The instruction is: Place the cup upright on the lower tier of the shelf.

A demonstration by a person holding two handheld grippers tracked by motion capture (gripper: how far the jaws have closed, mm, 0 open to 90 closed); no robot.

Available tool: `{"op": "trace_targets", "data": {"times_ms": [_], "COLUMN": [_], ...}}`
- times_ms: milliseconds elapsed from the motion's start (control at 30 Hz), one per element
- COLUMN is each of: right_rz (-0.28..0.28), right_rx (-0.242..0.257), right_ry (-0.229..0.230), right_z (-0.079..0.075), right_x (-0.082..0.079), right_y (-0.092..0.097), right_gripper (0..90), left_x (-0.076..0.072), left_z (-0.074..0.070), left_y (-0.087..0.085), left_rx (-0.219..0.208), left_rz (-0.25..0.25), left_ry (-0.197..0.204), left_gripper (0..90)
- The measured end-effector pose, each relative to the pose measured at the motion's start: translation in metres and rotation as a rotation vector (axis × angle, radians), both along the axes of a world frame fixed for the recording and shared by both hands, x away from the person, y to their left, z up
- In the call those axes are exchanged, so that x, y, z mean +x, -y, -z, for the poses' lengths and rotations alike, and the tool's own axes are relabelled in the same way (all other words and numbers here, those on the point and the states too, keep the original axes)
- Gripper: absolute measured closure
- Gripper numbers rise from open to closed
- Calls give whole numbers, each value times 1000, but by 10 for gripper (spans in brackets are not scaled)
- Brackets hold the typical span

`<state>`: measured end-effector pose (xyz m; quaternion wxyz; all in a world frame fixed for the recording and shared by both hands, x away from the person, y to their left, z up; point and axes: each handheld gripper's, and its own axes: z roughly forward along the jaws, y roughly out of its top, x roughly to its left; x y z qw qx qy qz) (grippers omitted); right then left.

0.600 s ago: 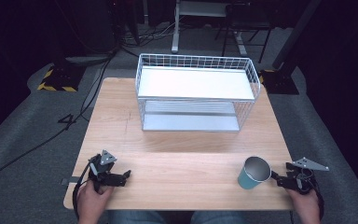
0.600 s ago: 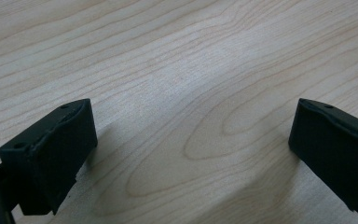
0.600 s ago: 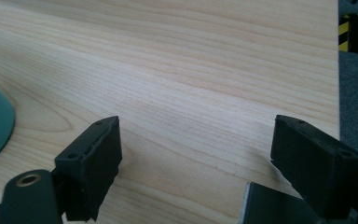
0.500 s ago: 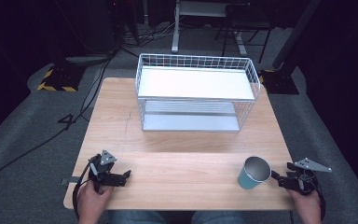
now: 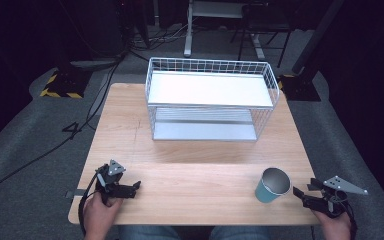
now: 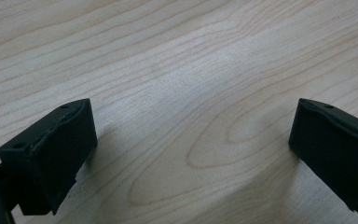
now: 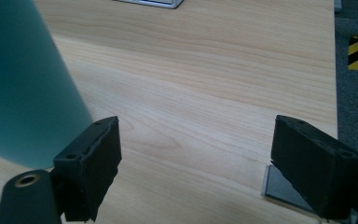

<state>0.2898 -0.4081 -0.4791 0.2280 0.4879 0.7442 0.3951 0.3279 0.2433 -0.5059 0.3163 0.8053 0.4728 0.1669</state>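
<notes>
Your left gripper and right gripper both gape wide, empty; teal cup sits just beside the right one.

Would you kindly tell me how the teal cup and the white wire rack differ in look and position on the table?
The teal cup is a small solid-walled round vessel, while the white wire rack is a large open mesh frame with two flat shelves. The cup stands at the near right of the table beside the right gripper; the rack sits at the far middle. Both stand upright on the table, and both are empty as far as the high view shows.
</notes>
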Motion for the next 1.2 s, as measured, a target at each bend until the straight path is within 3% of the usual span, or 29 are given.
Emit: {"op": "trace_targets", "data": {"times_ms": [733,933,1200], "right_rz": [-102,-165,-208], "right_rx": [31,37,45], "right_ry": [3,7,13], "right_z": [-10,-9,-2], "right_x": [-39,-41,-39], "right_y": [-32,-46,-64], "right_gripper": [148,136,125], "left_x": [10,10,10], "left_z": [0,0,0], "left_y": [2,2,2], "left_rx": [1,2,2], "left_rz": [-22,-21,-21], "left_ry": [1,2,1], "left_gripper": [12,13,13]}}
